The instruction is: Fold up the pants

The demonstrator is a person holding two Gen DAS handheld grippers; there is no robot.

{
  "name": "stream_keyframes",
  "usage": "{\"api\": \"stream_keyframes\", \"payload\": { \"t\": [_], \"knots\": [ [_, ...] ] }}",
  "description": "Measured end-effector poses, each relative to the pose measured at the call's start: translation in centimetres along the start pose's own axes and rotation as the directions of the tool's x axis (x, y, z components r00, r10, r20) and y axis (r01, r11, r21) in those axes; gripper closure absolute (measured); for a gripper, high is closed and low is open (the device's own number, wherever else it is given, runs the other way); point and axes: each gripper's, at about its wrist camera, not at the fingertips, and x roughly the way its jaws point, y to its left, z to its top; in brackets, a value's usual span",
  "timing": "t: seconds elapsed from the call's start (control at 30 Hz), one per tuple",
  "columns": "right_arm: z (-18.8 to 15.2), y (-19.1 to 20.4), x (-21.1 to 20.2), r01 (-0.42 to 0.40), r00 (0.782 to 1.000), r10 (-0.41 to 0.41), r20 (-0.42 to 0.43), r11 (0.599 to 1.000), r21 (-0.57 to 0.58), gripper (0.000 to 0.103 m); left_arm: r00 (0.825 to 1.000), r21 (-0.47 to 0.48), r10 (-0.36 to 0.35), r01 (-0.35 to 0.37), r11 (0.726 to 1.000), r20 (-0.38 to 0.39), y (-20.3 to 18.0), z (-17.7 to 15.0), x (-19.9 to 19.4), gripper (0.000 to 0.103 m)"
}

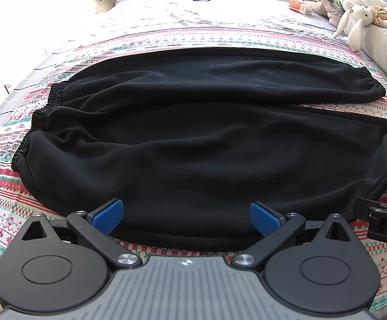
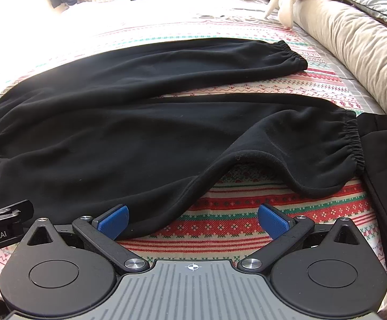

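Left gripper [image 1: 186, 220] open, jaws straddling the near edge of the black sweatpants [image 1: 193, 138]; right gripper [image 2: 192, 221] open too, its left pad at the hem, contact unclear. Pants lie flat on the patterned bedsheet [image 2: 246, 213], long axis crosswise, waistband left, cuffs right; left gripper nearer.
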Motion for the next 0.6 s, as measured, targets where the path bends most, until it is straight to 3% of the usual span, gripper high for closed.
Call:
{"api": "stream_keyframes", "payload": {
  "t": [0.37, 0.53, 0.6],
  "knots": [
    [0.2, -0.5, 1.0, 0.007, 1.0, -0.007, -0.014, 1.0, -0.003, 0.0, 1.0, -0.041, -0.016, 0.016, 0.999, 0.011, 1.1, 0.3, 0.5, 0.0],
    [-0.4, -1.2, 2.2, -0.015, 1.0, 0.015, -0.008, 1.0, -0.02, 0.0, 0.993, -0.134, -0.026, 0.042, 0.99, 0.116, 4.7, -0.2, 0.9, 0.0],
    [-0.9, -1.1, 2.3, -0.026, 0.999, 0.027, 0.016, 0.997, -0.066, 0.0, 0.997, -0.159, -0.005, 0.018, 0.987, 0.08, 6.3, -0.5, 1.5, 0.0]
  ]
}}
